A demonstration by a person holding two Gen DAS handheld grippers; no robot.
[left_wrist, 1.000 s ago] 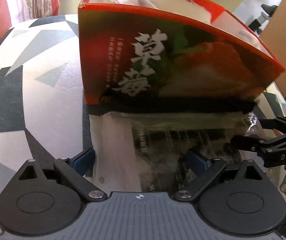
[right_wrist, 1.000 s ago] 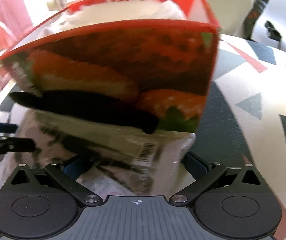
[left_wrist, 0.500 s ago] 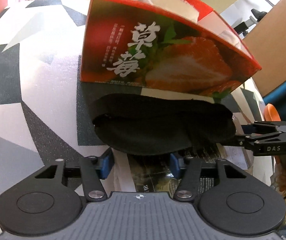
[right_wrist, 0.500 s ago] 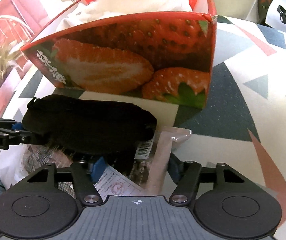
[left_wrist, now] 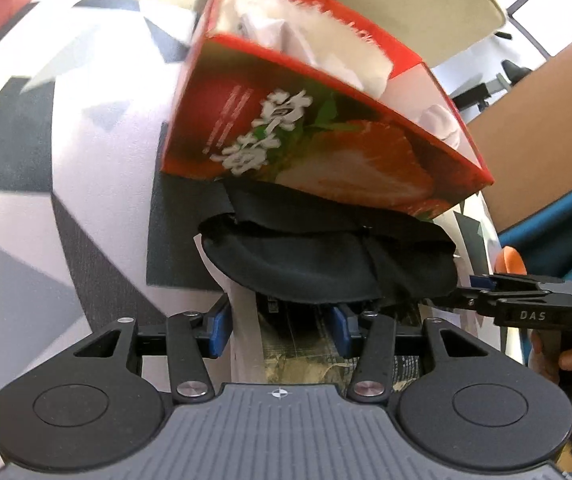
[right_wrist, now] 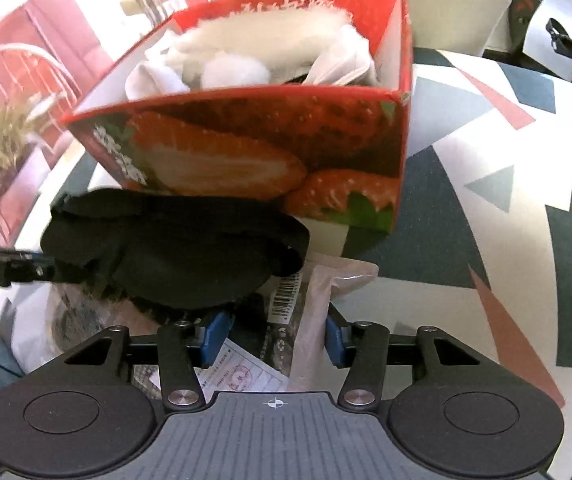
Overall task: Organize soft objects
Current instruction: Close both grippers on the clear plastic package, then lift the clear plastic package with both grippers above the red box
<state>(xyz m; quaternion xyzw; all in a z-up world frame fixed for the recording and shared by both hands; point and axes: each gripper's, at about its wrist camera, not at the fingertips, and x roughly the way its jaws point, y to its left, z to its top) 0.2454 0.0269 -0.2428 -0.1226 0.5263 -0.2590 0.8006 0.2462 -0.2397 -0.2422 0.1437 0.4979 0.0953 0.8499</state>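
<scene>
Table [right_wrist: 486,208] covered in a white, dark grey and salmon triangle print; everything sits on it.

Red strawberry-print cardboard box [right_wrist: 254,152], [left_wrist: 318,152], open top, white Chinese lettering on the front wall, stuffed with white fluffy soft items [right_wrist: 246,52], [left_wrist: 298,36] that rise to or above the rim.

Black padded eye mask [right_wrist: 174,252], [left_wrist: 326,264]: matte black fabric, rounded lobed shape, flat black strap folded across its top. It sits just in front of the box's front wall, its far edge against or overlapping the wall's base, and it rests on top of a clear plastic package [right_wrist: 310,300], [left_wrist: 298,344] with printed paper and a barcode label inside.

Left gripper [left_wrist: 280,322]: blue pads held moderately apart, straddling the near edge of the plastic package just below the mask; whether the pads press on the package cannot be told. In the right wrist view its tip comes in from the left edge [right_wrist: 42,270] and reaches the mask's left end.

Right gripper [right_wrist: 272,338]: blue pads moderately apart with the package's corner between them; contact cannot be told. In the left wrist view it enters from the right [left_wrist: 466,294], black fingers marked DAS, tips closed together at the mask's right end, apparently pinching the fabric.
</scene>
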